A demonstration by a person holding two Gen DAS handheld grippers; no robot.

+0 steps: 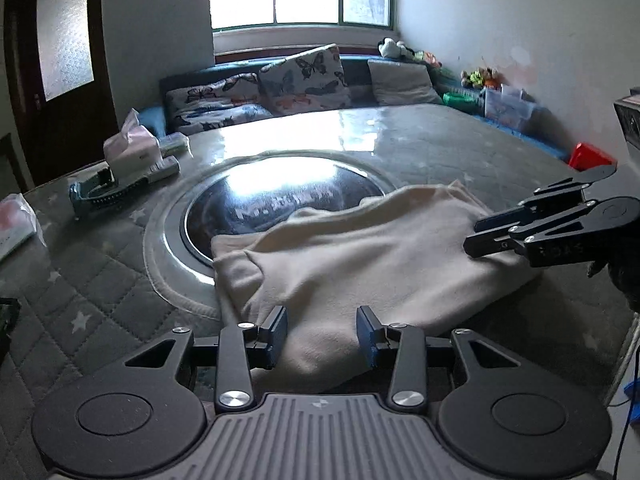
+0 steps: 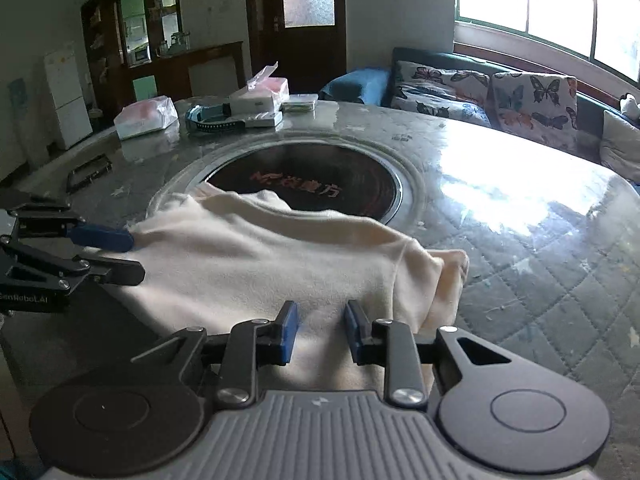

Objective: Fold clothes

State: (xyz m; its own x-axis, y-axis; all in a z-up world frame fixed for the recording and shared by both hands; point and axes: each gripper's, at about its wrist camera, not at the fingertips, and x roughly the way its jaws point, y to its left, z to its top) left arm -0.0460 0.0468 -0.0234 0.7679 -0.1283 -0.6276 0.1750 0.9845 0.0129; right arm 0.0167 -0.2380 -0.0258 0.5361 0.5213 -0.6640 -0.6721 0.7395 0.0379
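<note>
A cream garment (image 1: 360, 256) lies folded over on the grey quilted table (image 1: 100, 280), its far edge overlapping the round black inset. My left gripper (image 1: 322, 336) stands open at the garment's near edge, with cloth lying between and below its blue pads (image 1: 280, 330). In the right wrist view the same garment (image 2: 260, 264) spreads ahead, and my right gripper (image 2: 320, 332) is open over its near edge beside a bunched sleeve (image 2: 444, 280). Each gripper shows in the other view: the right gripper (image 1: 482, 236) at the cloth's right side, the left gripper (image 2: 128, 254) at its left side, fingers apart.
A round black glass plate (image 2: 320, 184) is set in the table's middle. A tissue box (image 1: 132, 148), a blue strap-like item (image 1: 96, 196) and a plastic bag (image 2: 146, 116) sit at the far side. Butterfly cushions (image 1: 304, 80) line a sofa behind.
</note>
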